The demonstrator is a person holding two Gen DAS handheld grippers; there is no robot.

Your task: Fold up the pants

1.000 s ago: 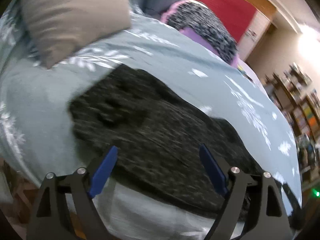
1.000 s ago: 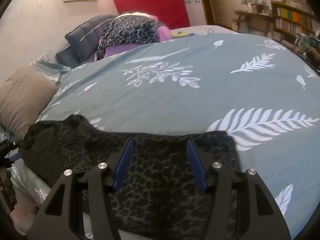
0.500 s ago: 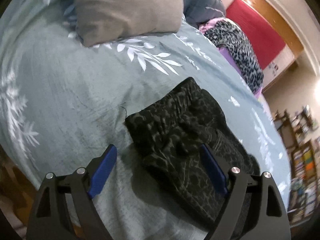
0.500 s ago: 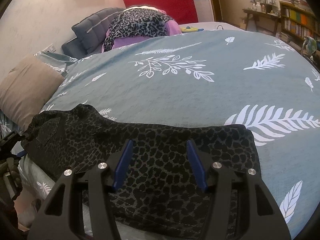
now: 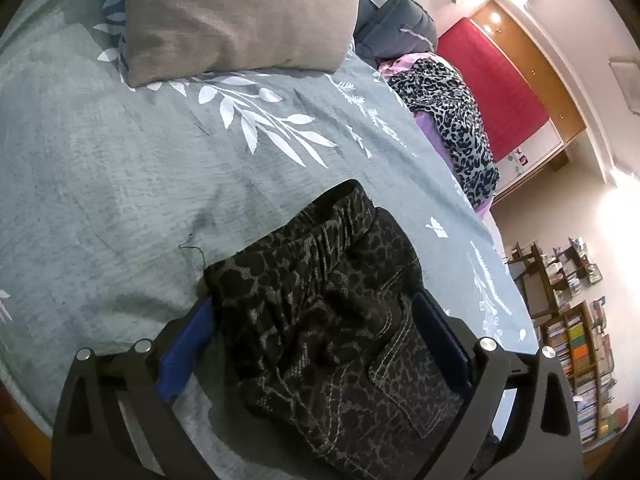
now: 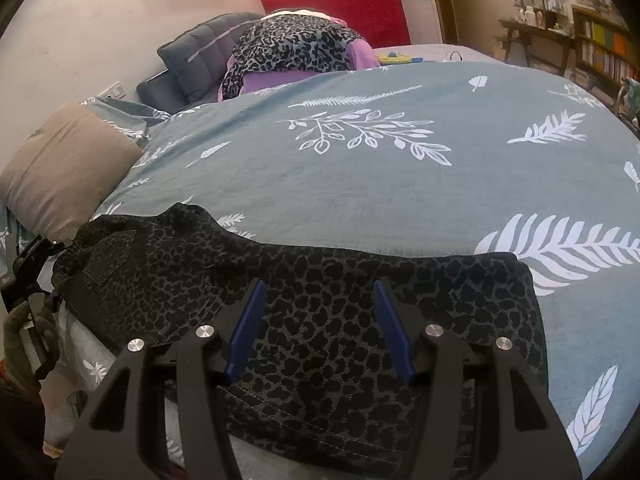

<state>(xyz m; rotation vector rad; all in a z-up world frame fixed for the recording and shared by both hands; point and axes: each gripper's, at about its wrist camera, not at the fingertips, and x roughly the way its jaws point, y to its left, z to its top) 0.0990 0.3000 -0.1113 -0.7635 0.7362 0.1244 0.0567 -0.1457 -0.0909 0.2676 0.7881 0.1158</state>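
The pants (image 6: 320, 312) are showing as matt, thick woven cloth with raised stitching, lying on the bedspread (image 6: 360, 184), a soft, slightly crinkled matt cotton. Beyond the pants, the pillow (image 5: 240, 16) is looking coarse-woven, while the left gripper (image 5: 316, 344) is presenting matt black plastic, shiny metal screws and smooth blue pads (image 5: 184, 348).

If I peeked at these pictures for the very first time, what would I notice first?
Probably the dark leopard-print pants stretched along the near edge of the bed, on a blue-grey bedspread with big white leaves. The left gripper has the bunched waist end between its blue fingers as its jaws are opening. A tan pillow lies beyond it.
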